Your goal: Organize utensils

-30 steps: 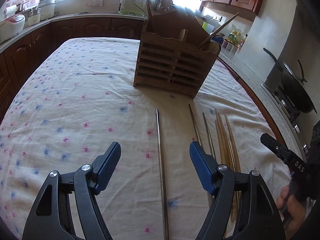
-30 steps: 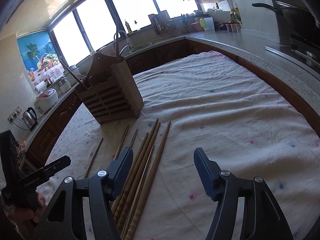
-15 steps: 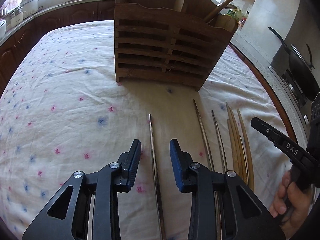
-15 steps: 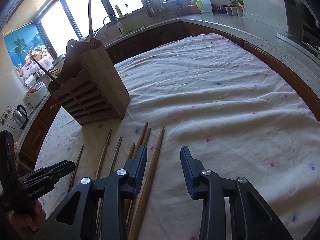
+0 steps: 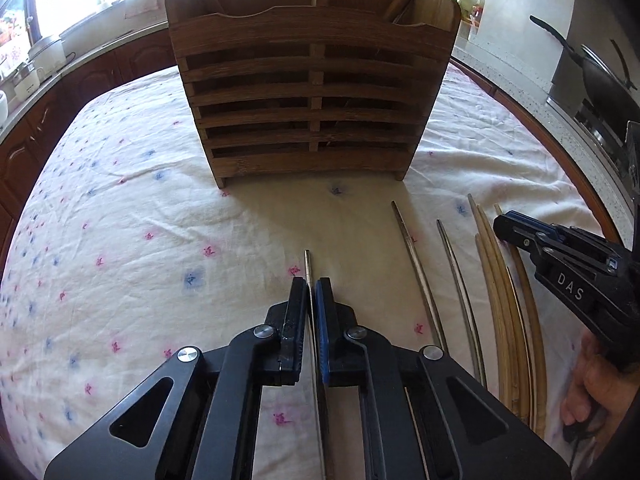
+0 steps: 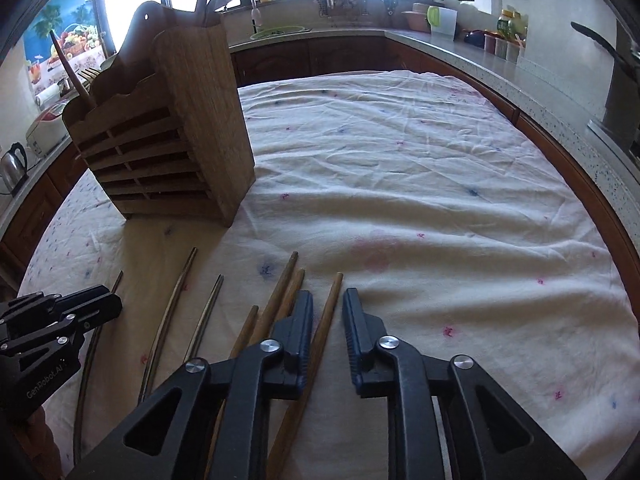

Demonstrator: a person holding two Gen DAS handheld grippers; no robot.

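Observation:
A slatted wooden utensil holder (image 5: pixel 312 100) (image 6: pixel 168 152) stands upright on the flowered tablecloth (image 5: pixel 120 240), with a few utensils sticking out of its top. My left gripper (image 5: pixel 311 282) is shut on a thin metal chopstick (image 5: pixel 307 264) lying in front of the holder. Two more metal chopsticks (image 5: pixel 416 272) and a bunch of wooden chopsticks (image 5: pixel 500 300) lie to its right. My right gripper (image 6: pixel 328 300) is closing around the rightmost wooden chopstick (image 6: pixel 334 292); a gap still shows beside its right pad. The left gripper's tip (image 6: pixel 112 304) shows at the lower left of the right wrist view.
A dark wok (image 5: pixel 600 76) sits on the stove to the right of the table. Counters with a kettle (image 6: pixel 12 164), jars and a sink run around the room. A person's hand (image 5: pixel 592 392) holds the right gripper.
Both grippers have moved forward and down towards the holder and the chopsticks. The left jaws went from wide to shut on the metal chopstick. The right jaws narrowed around a wooden chopstick.

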